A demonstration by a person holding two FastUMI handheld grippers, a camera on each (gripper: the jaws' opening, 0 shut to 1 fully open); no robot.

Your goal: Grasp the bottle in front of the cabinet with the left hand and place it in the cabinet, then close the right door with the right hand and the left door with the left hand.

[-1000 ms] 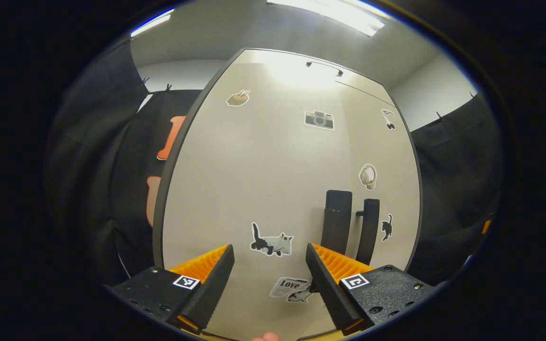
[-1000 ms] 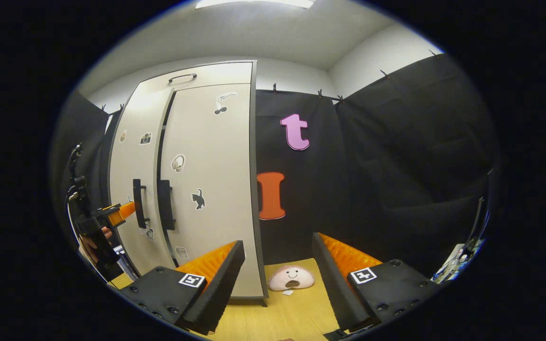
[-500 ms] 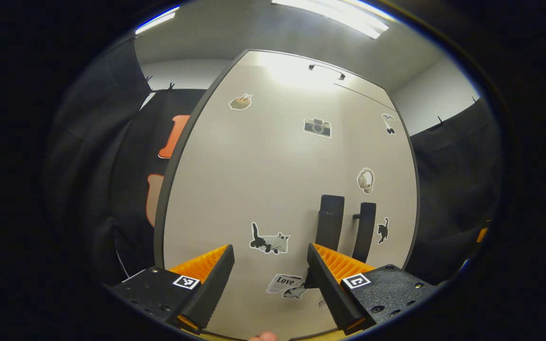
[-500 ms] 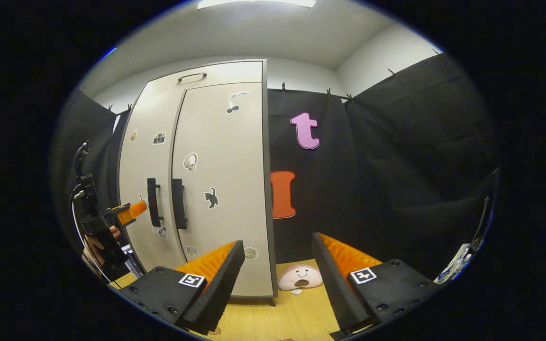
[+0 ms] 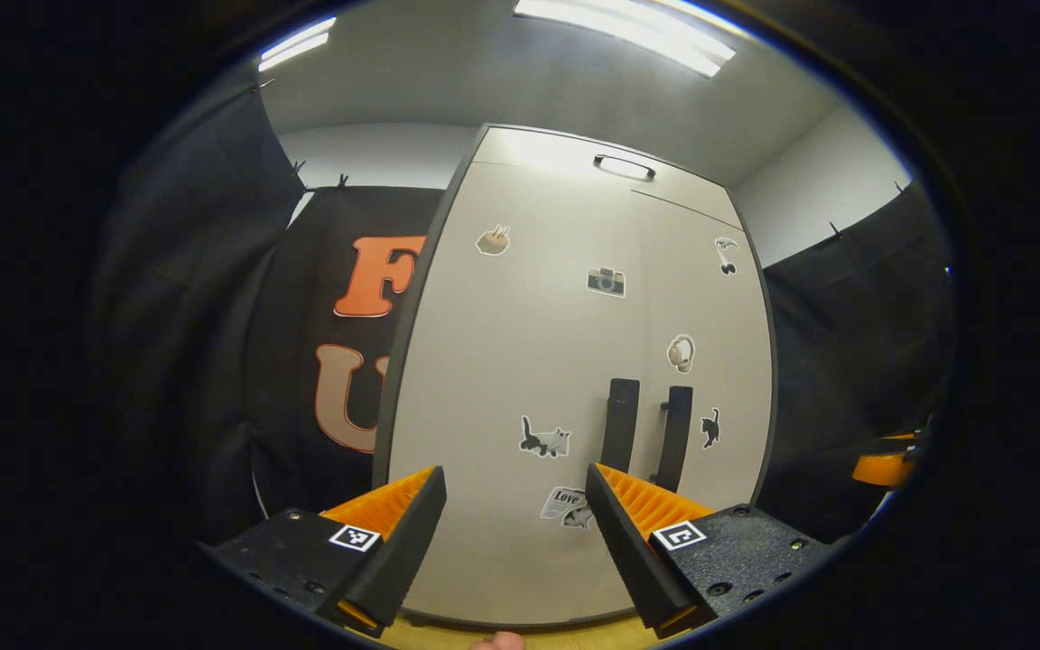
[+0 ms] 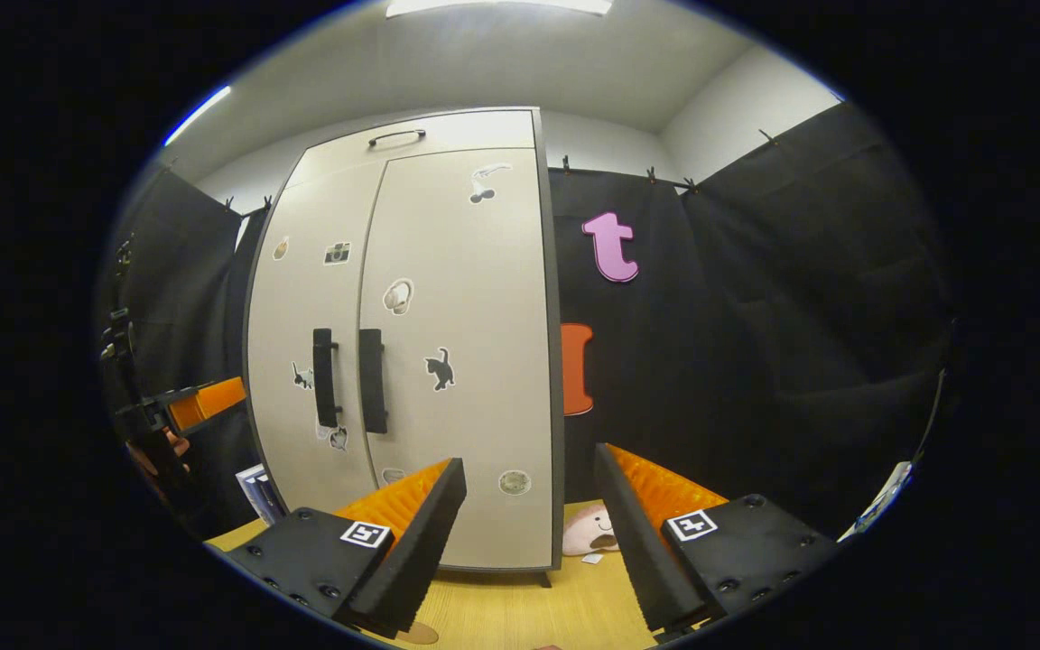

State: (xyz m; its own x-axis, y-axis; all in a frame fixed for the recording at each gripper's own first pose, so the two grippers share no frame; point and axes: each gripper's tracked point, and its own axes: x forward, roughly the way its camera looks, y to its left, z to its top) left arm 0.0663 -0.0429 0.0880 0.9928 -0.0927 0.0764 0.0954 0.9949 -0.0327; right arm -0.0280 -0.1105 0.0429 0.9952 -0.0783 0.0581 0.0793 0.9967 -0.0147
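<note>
While both doors are sitting flush, the cabinet [image 5: 520,379] is standing upright, its long axis vertical, with 2 black handles [image 5: 621,424] running vertically side by side at the seam. One sticker [image 5: 565,506] is reading "Love". Facing it, the left gripper [image 5: 514,515] is gaping wide and holding nothing. Beside it, the right gripper [image 6: 529,506] is likewise gaping wide, empty, over the wooden floor [image 6: 520,605]. Where the bottle is, I cannot tell.

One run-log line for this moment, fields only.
cabinet: both doors shut | bottle: unseen | left gripper: open, empty, off the handles | right gripper: open, empty
</note>
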